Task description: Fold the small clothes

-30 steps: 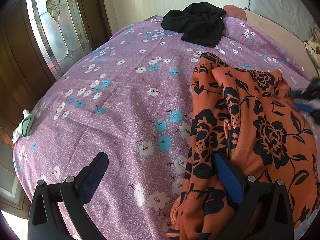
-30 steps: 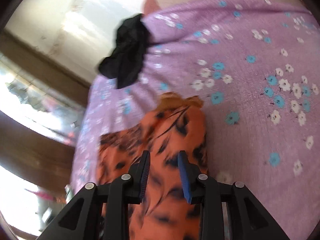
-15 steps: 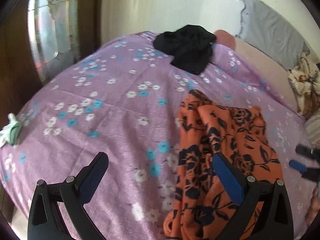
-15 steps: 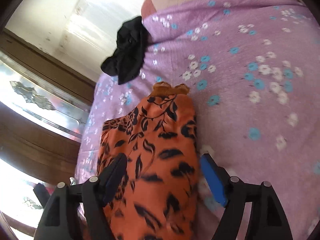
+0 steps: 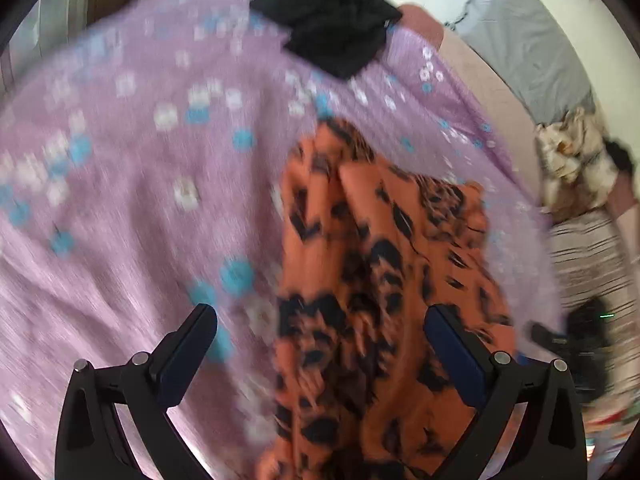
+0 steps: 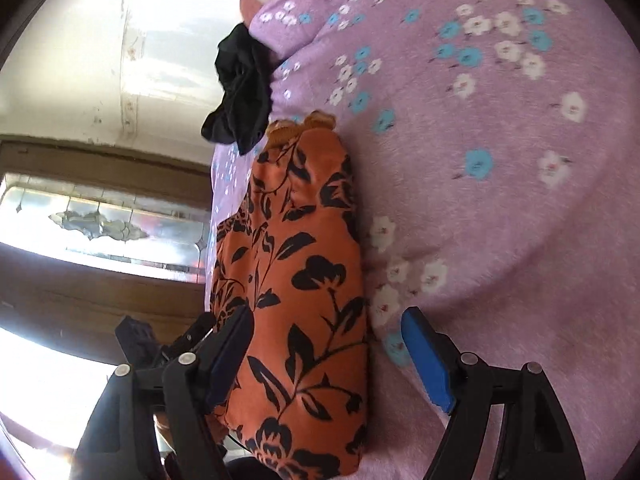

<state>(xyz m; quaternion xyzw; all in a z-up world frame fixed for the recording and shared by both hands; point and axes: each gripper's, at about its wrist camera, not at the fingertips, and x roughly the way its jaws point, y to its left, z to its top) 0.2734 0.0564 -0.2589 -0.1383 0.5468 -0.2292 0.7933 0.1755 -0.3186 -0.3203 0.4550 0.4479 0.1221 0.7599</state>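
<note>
An orange garment with a black flower print (image 5: 380, 280) lies folded lengthwise on the purple flowered bedspread (image 5: 120, 200). It also shows in the right wrist view (image 6: 296, 280) as a long narrow bundle. My left gripper (image 5: 320, 340) is open above its near end, holding nothing; this view is blurred. My right gripper (image 6: 328, 344) is open and empty, its fingers on either side of the garment's near end, above it. A black garment (image 5: 332, 24) lies crumpled at the far edge of the bed, also seen in the right wrist view (image 6: 240, 88).
A wooden door with patterned glass (image 6: 100, 220) stands beside the bed. A grey cloth (image 5: 532, 52) and a cream bundle (image 5: 576, 164) lie past the bed's far right side. The other gripper (image 5: 576, 340) shows at the right edge.
My right gripper opened and let go of the orange garment. Both grippers pulled back and up from it. The left view swung right and is blurred by motion.
</note>
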